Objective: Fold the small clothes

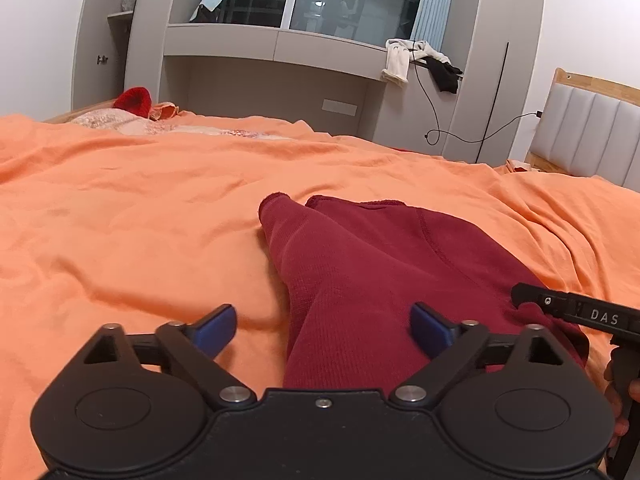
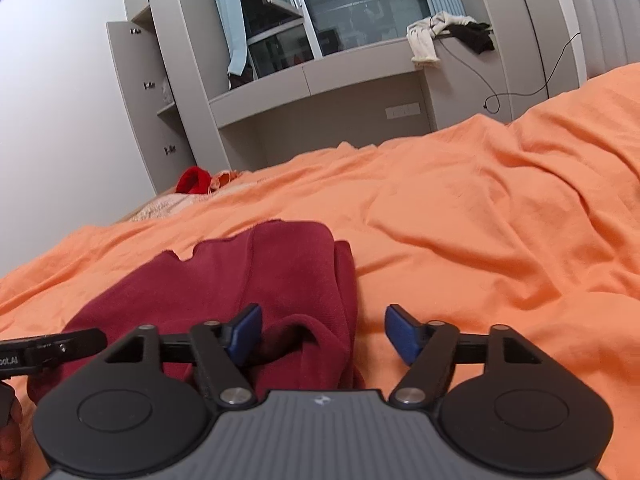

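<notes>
We held the left hand-held gripper (image 1: pixel 322 330) with its blue pads (image 1: pixel 216 330) spread wide apart, nothing pinched; the dark red garment (image 1: pixel 380 272) ran between and under them without the pads pressing it. The right hand-held gripper (image 2: pixel 322 332) also stood apart, and a bunched fold of the same dark red garment (image 2: pixel 248 280) lay just beside its left pad (image 2: pixel 244 334), not clamped. Each tool showed at the edge of the other's view, so both sat near each other at the near end of the cloth.

The garment lay on the orange bedsheet (image 1: pixel 140 208) in the near middle of the bed, doubled lengthwise into a narrow strip, with a cuff or hem end pointing far. We judged one fold as done and let go, but the strip was lumpy, edges not lined up; a cross fold and smoothing looked left. Exact garment type we could not tell.

Farther out, a bright red item (image 1: pixel 134 100) and a pale patterned cloth (image 1: pixel 132 124) sat at the far left of the bed, possibly more pieces to fold. Beyond stood a grey cabinet (image 1: pixel 280 48), with white and black clothes (image 1: pixel 420 60) draped on its ledge, far right.
</notes>
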Motion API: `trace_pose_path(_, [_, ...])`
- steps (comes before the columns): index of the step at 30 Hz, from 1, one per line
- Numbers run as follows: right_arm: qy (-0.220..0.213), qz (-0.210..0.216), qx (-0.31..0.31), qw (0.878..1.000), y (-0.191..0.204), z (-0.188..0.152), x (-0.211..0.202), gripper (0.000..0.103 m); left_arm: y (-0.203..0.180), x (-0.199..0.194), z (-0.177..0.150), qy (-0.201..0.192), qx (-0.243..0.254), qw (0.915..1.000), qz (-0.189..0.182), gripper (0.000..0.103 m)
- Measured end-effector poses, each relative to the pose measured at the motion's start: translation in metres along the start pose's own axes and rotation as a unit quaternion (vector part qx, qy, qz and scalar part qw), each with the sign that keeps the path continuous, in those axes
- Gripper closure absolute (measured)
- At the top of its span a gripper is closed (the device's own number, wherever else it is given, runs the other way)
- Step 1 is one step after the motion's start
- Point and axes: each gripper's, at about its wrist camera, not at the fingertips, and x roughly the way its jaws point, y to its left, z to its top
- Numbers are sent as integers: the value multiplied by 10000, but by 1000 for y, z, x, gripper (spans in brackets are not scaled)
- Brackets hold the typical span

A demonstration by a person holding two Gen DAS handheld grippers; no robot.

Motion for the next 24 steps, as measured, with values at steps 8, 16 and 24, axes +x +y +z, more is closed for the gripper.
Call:
trace_pose_path(8, [-525, 1, -104, 9986, 2, 3, -36, 0, -11, -30, -1, -457, 386, 9982, 49, 1])
trace_pose_path(16, [-1078, -59, -64, 9941, 10, 3, -77, 0, -23, -64, -7, -948, 438, 9945, 78, 1])
trace_pose_path(24, [-1712, -144, -363, 9845, 25, -14, -133, 0, -34, -102, -21, -1213, 50, 9925, -119, 1])
